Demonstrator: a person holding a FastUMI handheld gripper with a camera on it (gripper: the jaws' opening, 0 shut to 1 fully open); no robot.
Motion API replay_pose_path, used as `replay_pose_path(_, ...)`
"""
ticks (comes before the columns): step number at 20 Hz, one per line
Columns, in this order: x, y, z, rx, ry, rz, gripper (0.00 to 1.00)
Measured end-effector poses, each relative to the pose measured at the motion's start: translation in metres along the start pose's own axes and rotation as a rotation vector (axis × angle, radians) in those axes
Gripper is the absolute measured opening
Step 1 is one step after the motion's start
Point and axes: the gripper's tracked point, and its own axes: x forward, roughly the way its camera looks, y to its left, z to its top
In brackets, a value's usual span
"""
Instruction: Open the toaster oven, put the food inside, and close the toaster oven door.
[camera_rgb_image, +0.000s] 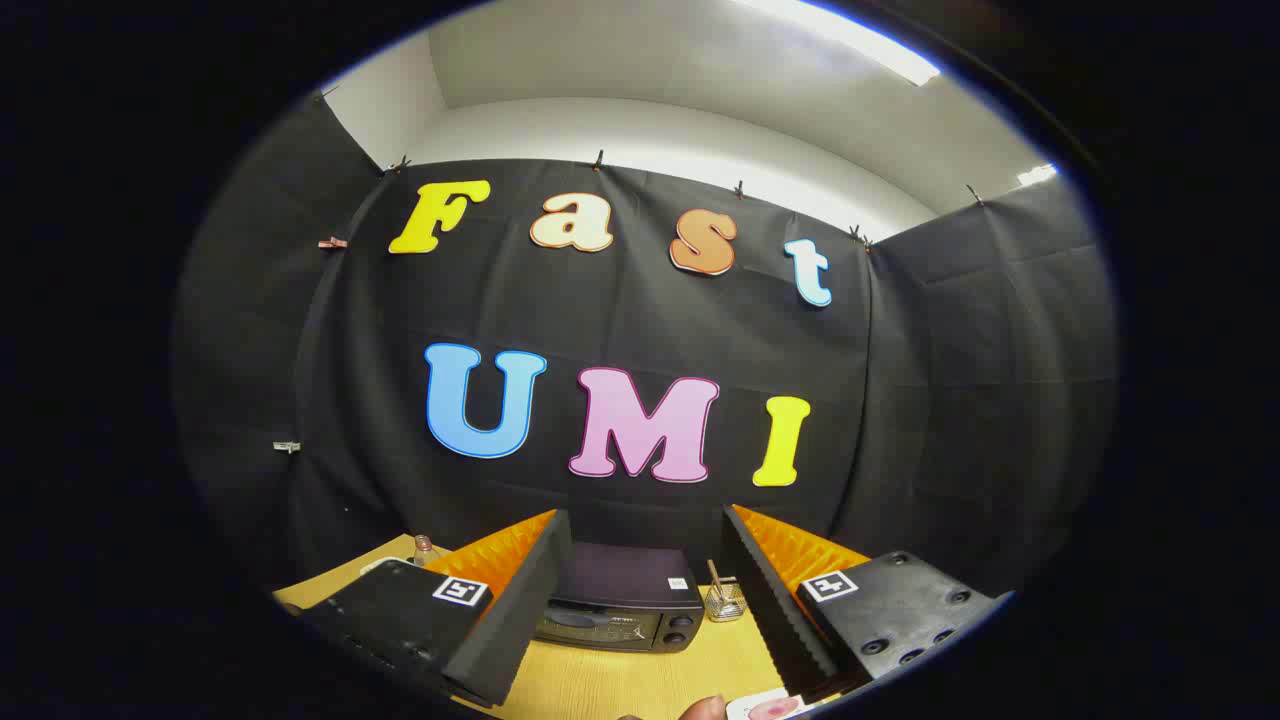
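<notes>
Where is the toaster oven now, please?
In the gripper view, the toaster oven stands on the wooden table beyond the open jaws, framed between them, with a small wire basket beside it.

small glass bottle (424, 547) | wire basket (724, 601) | wooden table (640, 680)

The toaster oven (622, 600) stands on the table (640, 680) at 12 o'clock beyond the spread fingers (520, 600) of the gripper (645, 610). A wire basket (724, 601) sits just at its 3 o'clock, and a bottle (424, 548) well off at its 9 o'clock.
</notes>
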Motion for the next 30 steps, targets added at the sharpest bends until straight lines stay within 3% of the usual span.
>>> replay_pose_path(23,0.032,0.023,-0.026,0.085,0.036,0.007,0.97)
replay_pose_path(30,0.097,0.054,-0.112,0.146,0.174,0.012,0.97)
